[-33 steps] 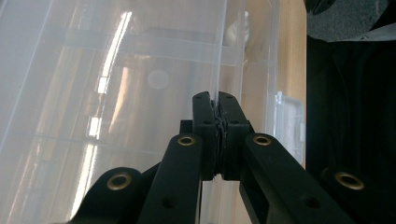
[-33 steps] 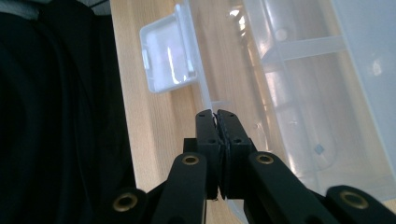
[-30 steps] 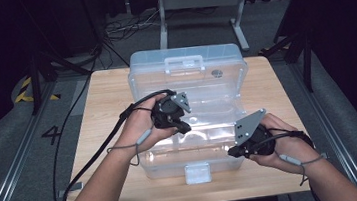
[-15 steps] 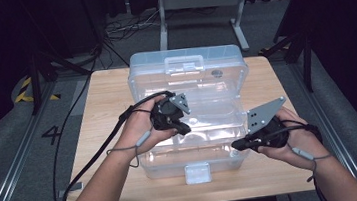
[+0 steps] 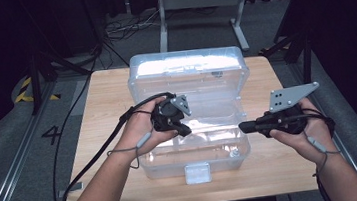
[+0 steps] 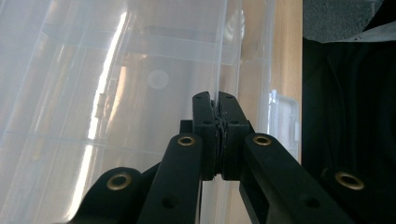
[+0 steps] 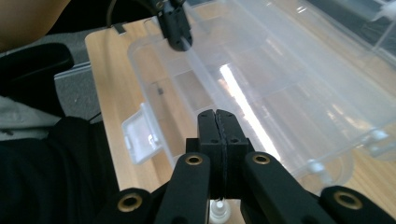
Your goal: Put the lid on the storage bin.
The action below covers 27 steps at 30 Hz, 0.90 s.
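1. Evidently the work in hand is on the clear plastic box (image 5: 194, 124), which sits open in the middle of the wooden table (image 5: 102, 113), its lid (image 5: 188, 67) tipped back on the far side.
2. Over the box's near-left part, the left gripper (image 5: 183, 128) has its jaws clamped on a thin clear wall (image 6: 219, 70) inside the box; the left gripper view shows the wall's edge pinched between the pads. Such a grip likely steadies the box or readies an inner tray to be lifted.
3. Off the box's right end, the right gripper (image 5: 243, 127) hovers with its jaws pressed together on nothing and points toward the box wall.
4. At the middle of the near wall, the front latch (image 5: 197, 172) hangs just inside the table's near edge, so little room lies in front.
5. Bare wood lies open to the left and right of the box, which gives each hand room to swing outward; the raised lid blocks any reach from behind.
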Available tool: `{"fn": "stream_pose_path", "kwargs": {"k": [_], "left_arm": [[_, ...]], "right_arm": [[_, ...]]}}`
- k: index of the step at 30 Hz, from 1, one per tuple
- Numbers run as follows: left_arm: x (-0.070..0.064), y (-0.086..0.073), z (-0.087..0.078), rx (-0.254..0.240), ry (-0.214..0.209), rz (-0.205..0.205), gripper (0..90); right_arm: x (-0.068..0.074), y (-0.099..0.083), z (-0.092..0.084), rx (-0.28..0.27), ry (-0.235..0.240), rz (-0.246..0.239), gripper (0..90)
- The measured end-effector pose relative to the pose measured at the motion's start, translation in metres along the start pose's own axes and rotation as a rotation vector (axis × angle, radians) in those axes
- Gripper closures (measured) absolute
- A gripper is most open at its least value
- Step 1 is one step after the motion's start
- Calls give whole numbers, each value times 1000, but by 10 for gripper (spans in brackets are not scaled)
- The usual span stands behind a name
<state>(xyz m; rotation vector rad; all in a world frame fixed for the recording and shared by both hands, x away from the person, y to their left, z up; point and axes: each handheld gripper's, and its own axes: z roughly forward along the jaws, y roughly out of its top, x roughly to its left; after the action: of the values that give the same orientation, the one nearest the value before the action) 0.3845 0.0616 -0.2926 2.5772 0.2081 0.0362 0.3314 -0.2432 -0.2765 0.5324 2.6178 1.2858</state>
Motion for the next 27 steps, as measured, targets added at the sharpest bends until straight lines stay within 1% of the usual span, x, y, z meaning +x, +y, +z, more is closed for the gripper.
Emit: {"fn": "stream_pose_path", "kwargs": {"k": [4,8,9,10,17,21,27], "left_arm": [[-2,-1,1,1,-1,0,881],[-3,-2,1,1,0,-1,880],[-3,-2,2,-1,0,-1,880],[-3,-2,2,-1,0,-1,880],[-5,-4,2,-1,1,-2,880],[-7,-4,3,-4,2,-3,879],[-9,-5,5,0,5,3,880]], "right_arm": [[-5,-1,-3,-30,-25,21,900],[-13,-4,-3,-67,-46,58,900],[-14,-5,-4,-72,-47,71,900],[-14,-5,-4,-72,-47,71,900],[-28,-13,-5,-158,-64,157,900],[-34,-16,-5,-192,-74,199,900],[-41,-20,-5,-234,-87,240,900]]}}
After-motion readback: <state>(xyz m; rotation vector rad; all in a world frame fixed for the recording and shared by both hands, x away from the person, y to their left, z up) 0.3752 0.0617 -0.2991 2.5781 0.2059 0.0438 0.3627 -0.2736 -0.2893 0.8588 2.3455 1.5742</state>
